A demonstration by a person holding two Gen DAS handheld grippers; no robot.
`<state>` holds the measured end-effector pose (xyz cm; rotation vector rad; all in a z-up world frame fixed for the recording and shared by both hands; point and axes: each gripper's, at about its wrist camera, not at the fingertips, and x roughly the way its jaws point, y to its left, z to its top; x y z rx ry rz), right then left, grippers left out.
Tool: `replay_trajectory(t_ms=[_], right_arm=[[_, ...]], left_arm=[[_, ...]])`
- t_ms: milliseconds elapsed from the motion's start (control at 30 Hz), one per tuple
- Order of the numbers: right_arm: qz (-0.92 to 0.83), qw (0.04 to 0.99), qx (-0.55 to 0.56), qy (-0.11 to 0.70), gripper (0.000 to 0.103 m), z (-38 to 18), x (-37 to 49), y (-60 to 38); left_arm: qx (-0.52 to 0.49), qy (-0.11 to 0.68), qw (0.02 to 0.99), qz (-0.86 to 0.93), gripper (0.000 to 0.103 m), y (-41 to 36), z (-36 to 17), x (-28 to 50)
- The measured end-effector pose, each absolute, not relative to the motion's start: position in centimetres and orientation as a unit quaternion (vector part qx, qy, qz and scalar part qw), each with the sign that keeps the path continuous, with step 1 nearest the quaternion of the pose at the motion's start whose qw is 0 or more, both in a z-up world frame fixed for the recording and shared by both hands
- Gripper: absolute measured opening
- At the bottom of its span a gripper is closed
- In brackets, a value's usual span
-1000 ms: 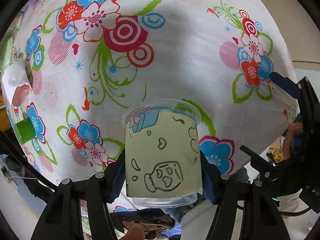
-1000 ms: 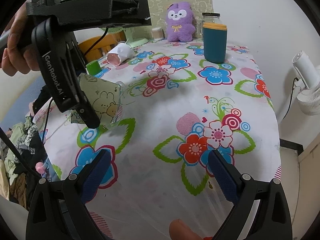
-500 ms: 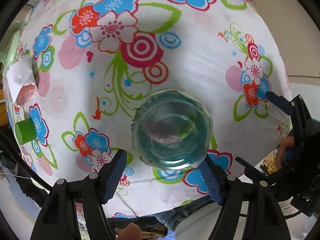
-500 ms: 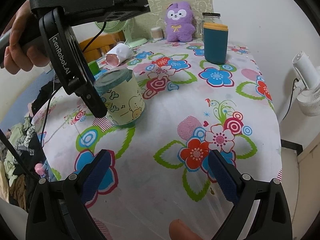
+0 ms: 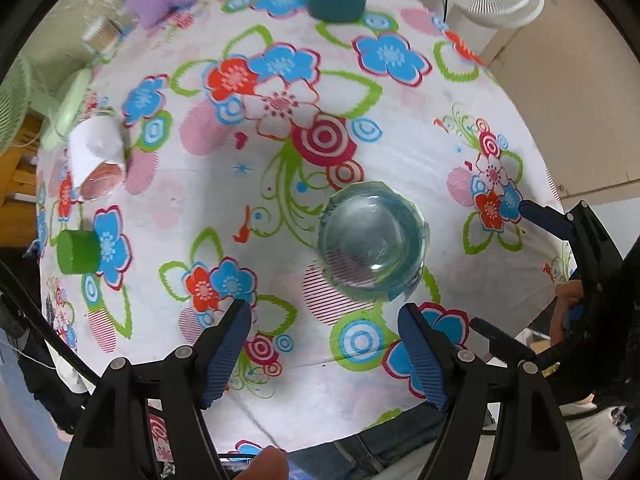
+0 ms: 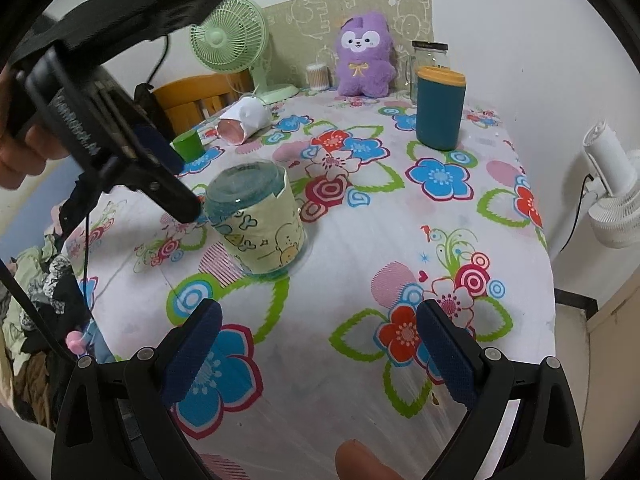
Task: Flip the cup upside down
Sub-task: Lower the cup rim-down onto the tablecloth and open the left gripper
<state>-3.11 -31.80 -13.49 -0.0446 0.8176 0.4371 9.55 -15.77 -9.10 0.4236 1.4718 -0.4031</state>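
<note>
The clear cup (image 6: 256, 224) with a pale green cartoon sleeve stands upside down on the flowered tablecloth (image 6: 400, 240), its base up. In the left wrist view I look down on its round base (image 5: 372, 240). My left gripper (image 5: 324, 344) is open and empty, above and behind the cup; it shows in the right wrist view (image 6: 160, 184) just left of the cup, apart from it. My right gripper (image 6: 320, 344) is open and empty, near the table's front edge.
A teal tumbler (image 6: 440, 112), a purple plush (image 6: 364, 56), a glass jar (image 6: 430, 60) and a green fan (image 6: 228, 36) stand at the back. A white cup (image 6: 244, 120) lies on its side beside a green cap (image 6: 187, 145). A white fan (image 6: 612, 200) stands off the table's right.
My left gripper turned the cup over, set it upside down on the cloth, opened and drew up and back from it. The right gripper has stayed put.
</note>
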Motion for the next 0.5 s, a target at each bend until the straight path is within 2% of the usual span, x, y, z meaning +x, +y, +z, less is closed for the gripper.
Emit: replay_trajectory(t_ms=[500], right_arm=[[0.186,0.905,-0.038,0.38,0.102,-10.3,-3.5,-29.4]], left_arm=[[0.155,0.556,0.794,-0.189,0.084,-12.6,-5.4,3.5]])
